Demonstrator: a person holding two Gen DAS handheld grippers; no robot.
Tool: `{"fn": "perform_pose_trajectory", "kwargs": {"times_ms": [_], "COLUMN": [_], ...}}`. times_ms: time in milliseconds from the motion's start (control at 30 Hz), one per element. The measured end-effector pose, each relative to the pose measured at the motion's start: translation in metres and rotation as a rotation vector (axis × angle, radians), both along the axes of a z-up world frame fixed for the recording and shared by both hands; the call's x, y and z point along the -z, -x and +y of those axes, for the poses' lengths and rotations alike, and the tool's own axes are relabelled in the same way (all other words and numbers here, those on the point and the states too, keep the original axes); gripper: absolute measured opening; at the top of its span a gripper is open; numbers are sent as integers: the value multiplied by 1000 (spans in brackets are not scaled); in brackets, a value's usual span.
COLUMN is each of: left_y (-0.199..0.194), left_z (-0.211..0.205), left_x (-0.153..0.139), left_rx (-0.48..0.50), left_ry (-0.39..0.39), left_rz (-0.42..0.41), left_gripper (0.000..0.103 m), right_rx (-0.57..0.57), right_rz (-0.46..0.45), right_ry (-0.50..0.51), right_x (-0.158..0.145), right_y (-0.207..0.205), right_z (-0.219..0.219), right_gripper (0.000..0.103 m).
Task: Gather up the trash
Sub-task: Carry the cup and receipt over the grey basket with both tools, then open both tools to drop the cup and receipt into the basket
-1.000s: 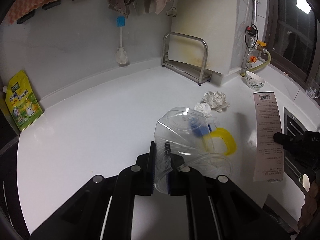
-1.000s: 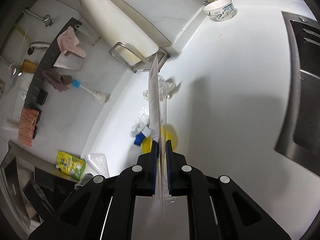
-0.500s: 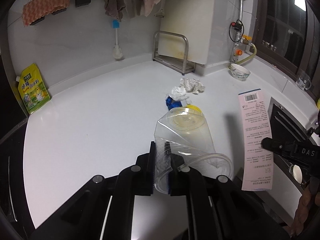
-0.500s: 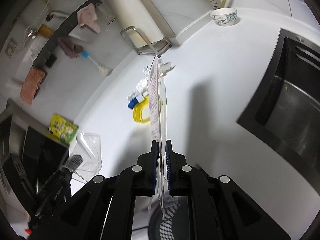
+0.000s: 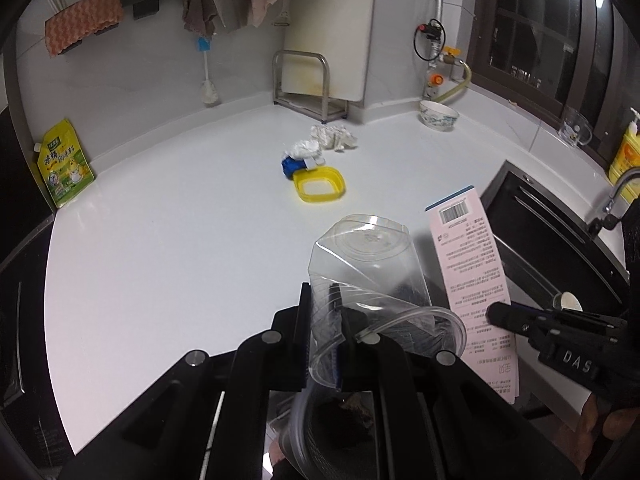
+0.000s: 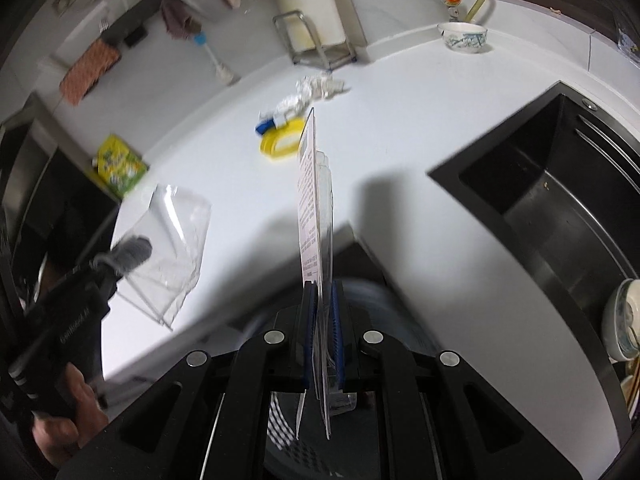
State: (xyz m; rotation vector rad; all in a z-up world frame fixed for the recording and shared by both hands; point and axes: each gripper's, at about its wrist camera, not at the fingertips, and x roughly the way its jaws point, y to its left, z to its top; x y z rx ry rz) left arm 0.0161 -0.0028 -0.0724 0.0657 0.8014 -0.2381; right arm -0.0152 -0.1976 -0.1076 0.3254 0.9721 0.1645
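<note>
While both loads hang past the white worktop edge, we should keep each claw tight until over the bin. Our left claw pinches the clear plastic container; our right claw clamps the pink packaging card, both angled downward.

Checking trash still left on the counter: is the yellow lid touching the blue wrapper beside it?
Touching. The left wrist view shows the yellow lid pressed against the blue wrapper, with no counter visible between them.
</note>
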Motion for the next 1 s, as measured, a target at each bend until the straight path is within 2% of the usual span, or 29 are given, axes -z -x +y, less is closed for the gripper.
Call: {"fn": "perform_pose_trajectory", "kwargs": {"times_ms": [200, 433, 733, 1000], "left_y": [28, 47, 49, 45], "left_z": [-16, -31, -37, -38], "left_x": [19, 54, 89, 100], "left_rx": [31, 50, 35, 14], "left_ry": [-9, -56, -81, -93], "left_rz": [49, 107, 198, 236], "left_gripper": [9, 9, 9, 11], "right_rx": [-44, -62, -73, -89], "right_rz": [57, 107, 139, 156], "right_ry": [30, 93, 137, 120], "right_x": [23, 55, 85, 95], "right_y": [34, 57, 64, 60], "right_z": [4, 4, 4, 7], "right_gripper": [8, 8, 8, 9]}}
